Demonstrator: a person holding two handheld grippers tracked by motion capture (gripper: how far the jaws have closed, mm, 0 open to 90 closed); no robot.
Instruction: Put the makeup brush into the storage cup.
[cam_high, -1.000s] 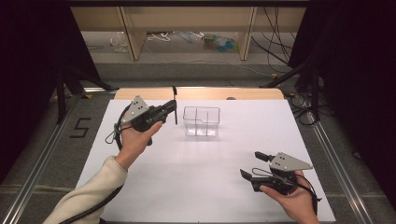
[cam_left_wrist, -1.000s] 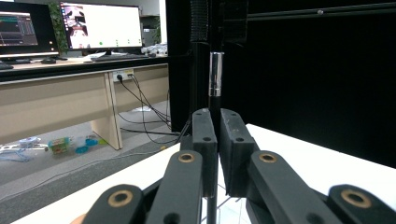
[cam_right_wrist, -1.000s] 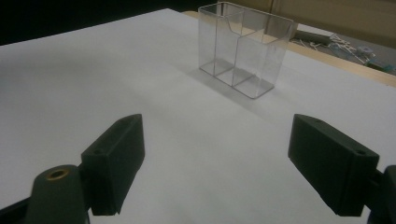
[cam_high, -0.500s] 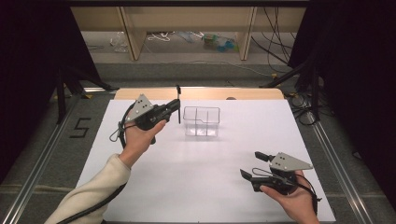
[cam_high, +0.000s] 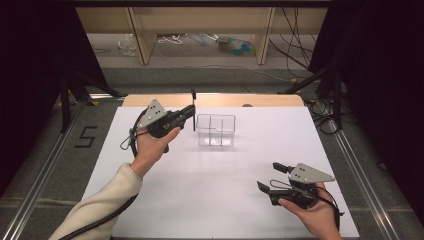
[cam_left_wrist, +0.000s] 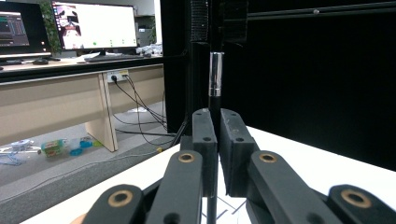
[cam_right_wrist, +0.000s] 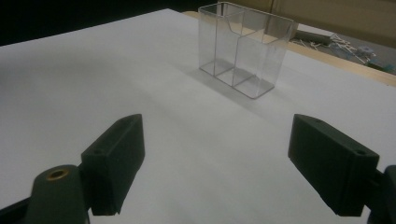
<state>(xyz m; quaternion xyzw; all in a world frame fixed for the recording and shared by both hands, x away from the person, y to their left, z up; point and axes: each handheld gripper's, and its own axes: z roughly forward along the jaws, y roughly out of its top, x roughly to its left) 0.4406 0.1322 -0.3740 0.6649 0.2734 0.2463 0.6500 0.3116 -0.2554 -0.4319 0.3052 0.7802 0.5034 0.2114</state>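
Left tongs (cam_high: 191, 111): clamped flat on a slim black pen (cam_high: 193, 97), gripped near mid-length and kept upright, tip down, well above the white sheet (cam_high: 225, 200). Seen along the left gripper view, both pads pressed together on the barrel (cam_left_wrist: 215, 74) with no gap to either side, silver band showing just above the jaws.

Right tongs (cam_high: 270, 176): jaws wide apart, nothing between them, parked low at the near right corner of the sheet and aimed toward the clear holder (cam_right_wrist: 243, 46).

Since a second ago: carried a little to the right with the pen, closer to the clear holder (cam_high: 216, 131), grip unchanged and pen no more tilted than before. Now just left of the holder's left wall, not yet over any compartment. Right hand unmoved over the same span.

Holder itself: standing toward the far middle of the sheet, divided into compartments, all looking empty.

Probably mid-carry, then, with pickup done and drop-off pending. Next, likely a short further shift right to bring the tip over the opening, then a lowering before release. Main risk: catching the tip on the thin rim and nudging or tipping the light holder, with no second hand steadying it.
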